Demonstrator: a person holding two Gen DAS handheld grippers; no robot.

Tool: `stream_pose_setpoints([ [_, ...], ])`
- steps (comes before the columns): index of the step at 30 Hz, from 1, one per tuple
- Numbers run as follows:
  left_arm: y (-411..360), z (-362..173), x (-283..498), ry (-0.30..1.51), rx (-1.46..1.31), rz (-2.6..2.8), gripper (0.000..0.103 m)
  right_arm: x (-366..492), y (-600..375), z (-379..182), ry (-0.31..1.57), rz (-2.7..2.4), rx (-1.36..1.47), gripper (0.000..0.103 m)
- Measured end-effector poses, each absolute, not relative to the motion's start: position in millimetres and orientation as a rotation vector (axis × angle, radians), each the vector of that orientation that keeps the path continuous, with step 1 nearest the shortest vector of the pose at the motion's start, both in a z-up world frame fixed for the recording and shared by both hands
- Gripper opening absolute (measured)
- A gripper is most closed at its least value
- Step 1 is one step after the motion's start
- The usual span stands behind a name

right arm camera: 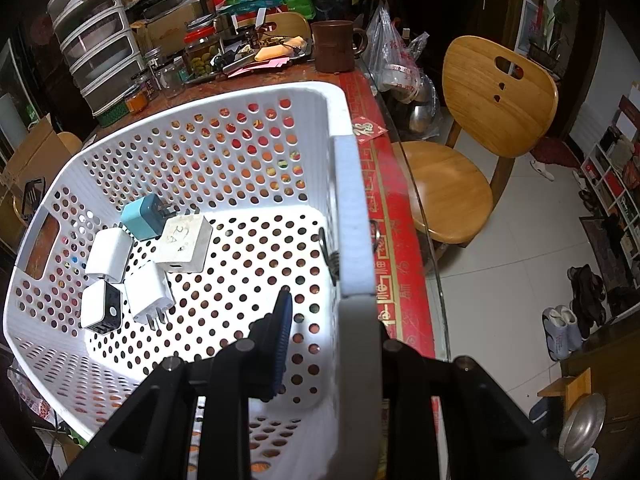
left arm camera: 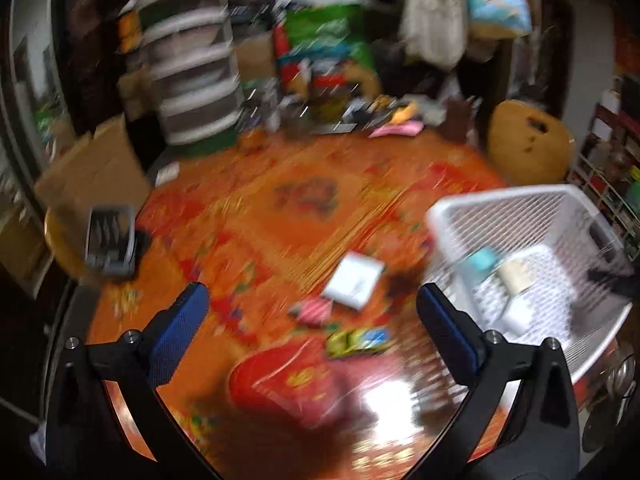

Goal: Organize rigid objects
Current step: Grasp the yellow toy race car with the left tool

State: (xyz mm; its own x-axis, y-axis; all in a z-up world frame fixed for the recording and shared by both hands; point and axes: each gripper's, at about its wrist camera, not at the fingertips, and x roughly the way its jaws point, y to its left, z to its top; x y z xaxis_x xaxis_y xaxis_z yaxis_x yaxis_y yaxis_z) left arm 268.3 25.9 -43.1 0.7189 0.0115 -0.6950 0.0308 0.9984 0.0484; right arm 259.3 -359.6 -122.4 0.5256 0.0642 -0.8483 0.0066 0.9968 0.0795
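We see the right gripper clamped on the white basket rim; five chargers lie inside. Left gripper spread wide, empty, above the bench.

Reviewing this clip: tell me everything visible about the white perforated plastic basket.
The white perforated plastic basket stands upright on the table's orange patterned cloth, near the edge by a wooden chair. Its walls and floor are dotted with round holes, and a handle slot opens in its left wall. Five small charger cubes lie grouped at the left of its floor: one teal, four white. The right tongs are shut on its right-hand wall, one finger inside, one outside.
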Motion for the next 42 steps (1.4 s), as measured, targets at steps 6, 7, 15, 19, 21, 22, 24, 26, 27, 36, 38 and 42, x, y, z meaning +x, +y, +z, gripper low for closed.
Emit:
stream_pose_setpoints([
  [6, 46.9, -122.5, 266.6, 0.914, 0.007, 0.018, 0.102, 258.7, -360.0, -122.4, 1.015, 0.034, 0.080, 0.025],
  [7, 44.7, -131.7, 266.5, 0.925, -0.001, 0.001, 0.102, 258.7, -360.1, -122.4, 1.016, 0.033, 0.079, 0.025],
  [15, 0.3, -159.2, 282.8, 0.941, 0.061, -0.050, 0.102, 258.7, -359.9, -122.7, 1.018, 0.031, 0.078, 0.025],
  [19, -8.2, -165.1, 295.8, 0.956, 0.067, -0.063, 0.102, 258.6, -360.0, -122.9, 1.018, 0.031, 0.077, 0.025],
  [21, -9.4, -168.8, 299.3, 0.964, 0.071, -0.062, 0.102, 258.6, -359.9, -122.8, 1.018, 0.031, 0.077, 0.025],
  [22, -9.9, -170.0, 301.0, 0.967, 0.071, -0.062, 0.102, 258.6, -360.2, -122.9, 1.018, 0.032, 0.077, 0.025],
  [24, -8.2, -171.9, 303.7, 0.969, 0.070, -0.056, 0.102, 258.7, -359.7, -122.7, 1.018, 0.031, 0.077, 0.025],
  [26, -8.6, -172.8, 305.0, 0.974, 0.067, -0.051, 0.102, 258.7, -360.3, -122.9, 1.019, 0.032, 0.074, 0.025],
  [27, -8.7, -173.8, 306.3, 0.974, 0.065, -0.052, 0.102, 258.7, -359.8, -123.2, 1.019, 0.032, 0.074, 0.025],
  [36, -14.5, -182.7, 317.8, 0.995, 0.088, -0.050, 0.102, 258.9, -359.6, -123.4, 1.020, 0.032, 0.074, 0.026],
  [38, -15.2, -183.7, 318.5, 0.995, 0.082, -0.054, 0.102, 258.8, -359.2, -123.2, 1.019, 0.031, 0.073, 0.026],
  [42, -14.1, -182.3, 318.1, 0.991, 0.062, -0.068, 0.083, 258.8, -358.6, -123.4, 1.019, 0.032, 0.073, 0.026],
])
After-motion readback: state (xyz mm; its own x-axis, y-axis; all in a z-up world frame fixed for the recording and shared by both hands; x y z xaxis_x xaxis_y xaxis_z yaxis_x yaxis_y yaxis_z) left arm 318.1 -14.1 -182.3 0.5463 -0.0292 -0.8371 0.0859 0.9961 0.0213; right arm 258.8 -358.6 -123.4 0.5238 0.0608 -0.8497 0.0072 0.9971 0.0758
